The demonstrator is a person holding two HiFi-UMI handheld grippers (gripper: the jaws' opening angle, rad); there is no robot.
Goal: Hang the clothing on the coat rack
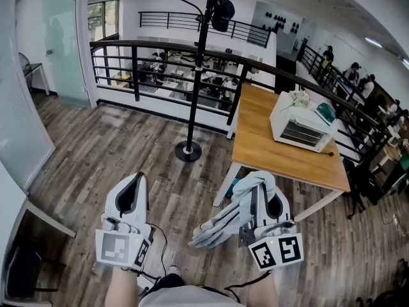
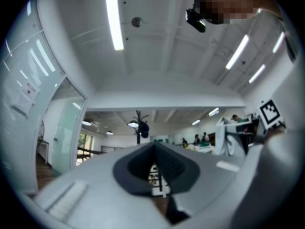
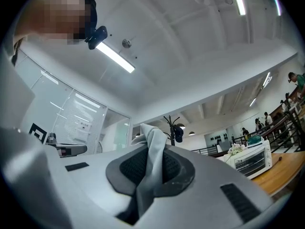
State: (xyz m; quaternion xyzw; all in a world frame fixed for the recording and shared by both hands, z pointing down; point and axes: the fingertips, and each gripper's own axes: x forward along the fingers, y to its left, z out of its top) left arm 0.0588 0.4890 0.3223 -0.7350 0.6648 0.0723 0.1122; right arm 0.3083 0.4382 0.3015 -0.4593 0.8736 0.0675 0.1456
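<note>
— So where is the garment (image 1: 220, 226) right now?
— Pinched in the right gripper (image 1: 267, 197). Its jaws are pressed onto a fold of pale grey cloth, which pokes up above them and droops in a bunch to that gripper's left. The coat rack (image 1: 197, 75) stands well ahead, near the railing (image 1: 147, 43), with a dark item (image 1: 222, 11) on one of its top hooks.
— And the left gripper (image 1: 131, 194)?
— Its jaws are together with nothing between them. It is held beside the right one.
— How will the cloth handle?
— Soft and light, by the look of it. It sags wherever it is unsupported, so it will not keep a shape for the hook. It seems unlikely to slip, since the pads bite on a thick fold, but the bunched hold hides any collar.
— Where should it be taken, then?
— Probably near the collar or a shoulder. The left gripper could take the cloth just beside the right one's hold and spread a loop to drop over a free hook.
</note>
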